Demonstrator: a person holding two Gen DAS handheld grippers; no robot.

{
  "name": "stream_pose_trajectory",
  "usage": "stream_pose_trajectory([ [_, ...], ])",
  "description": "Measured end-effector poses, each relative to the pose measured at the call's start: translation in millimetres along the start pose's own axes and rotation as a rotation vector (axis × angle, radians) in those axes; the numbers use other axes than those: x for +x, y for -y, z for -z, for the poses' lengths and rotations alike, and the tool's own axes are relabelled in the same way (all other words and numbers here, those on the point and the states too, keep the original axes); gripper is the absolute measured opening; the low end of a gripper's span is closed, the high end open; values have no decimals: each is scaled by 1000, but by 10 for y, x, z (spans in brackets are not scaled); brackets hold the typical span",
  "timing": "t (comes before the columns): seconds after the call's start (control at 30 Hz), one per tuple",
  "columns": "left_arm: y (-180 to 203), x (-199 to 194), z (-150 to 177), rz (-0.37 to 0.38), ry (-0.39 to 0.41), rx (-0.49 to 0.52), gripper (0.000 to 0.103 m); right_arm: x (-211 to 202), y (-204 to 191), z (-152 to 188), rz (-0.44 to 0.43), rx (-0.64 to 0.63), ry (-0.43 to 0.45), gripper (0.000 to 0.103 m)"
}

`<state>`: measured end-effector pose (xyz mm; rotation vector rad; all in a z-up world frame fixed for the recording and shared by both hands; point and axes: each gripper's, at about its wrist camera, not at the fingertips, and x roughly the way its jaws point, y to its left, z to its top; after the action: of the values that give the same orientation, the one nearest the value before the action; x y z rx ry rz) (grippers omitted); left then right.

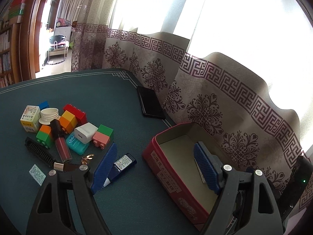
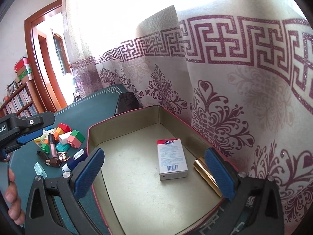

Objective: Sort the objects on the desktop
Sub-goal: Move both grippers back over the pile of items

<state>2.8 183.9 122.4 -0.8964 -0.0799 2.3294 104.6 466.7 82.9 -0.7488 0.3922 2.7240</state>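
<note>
My right claw (image 2: 154, 173): spread wide and empty, hanging over the red box (image 2: 92, 135) at the centre of its view.
My left claw (image 1: 156, 168): also spread, holding nothing, low centre of its view, one finger over the mat and the other over the box.
In the box: a white carton (image 2: 172, 159) lies flat mid-floor; a gold tube (image 2: 207, 174) rests against the right wall, just beside my right finger.
Still to sort: the pile (image 1: 66, 129) at the left of the left view, with bricks, a white charger (image 1: 85, 132), a lip gloss (image 1: 61, 144), a comb (image 1: 39, 153), and a blue tube (image 1: 121, 165) nearest my left claw.
Risk, crowding: I judge the heap too tight; closing on one brick could drag its neighbours.
Risk, rolling: the tubes may slip or roll from a shallow pinch.
Risk, collision: my two claws hang near each other and the box rim.
Surface: dark green mat (image 1: 109, 98), flat, a black phone (image 1: 150, 102) near its far edge.
Room: patterned curtain (image 2: 234, 78) close behind, bright window, bookshelves upper left.
</note>
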Motion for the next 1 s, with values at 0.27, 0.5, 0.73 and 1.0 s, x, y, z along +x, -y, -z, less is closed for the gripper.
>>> stream_pose_trajectory([
  [0.27,-493,-330,-94,-131,64,-32,83,-22,-516,50,-135,-114,-6,103],
  [0.5,-1087,-409,67,-275,48,-104,83,-1,-1012,238,-251,-198,-48,103],
  [0.73,-1507,-180,332,-351,-47,-148,83,126,-1357,379,-321,-213,-110,103],
  [1.0,-1762,-47,581,-374,-129,-188,83,380,-1530,506,-339,-228,-196,103],
])
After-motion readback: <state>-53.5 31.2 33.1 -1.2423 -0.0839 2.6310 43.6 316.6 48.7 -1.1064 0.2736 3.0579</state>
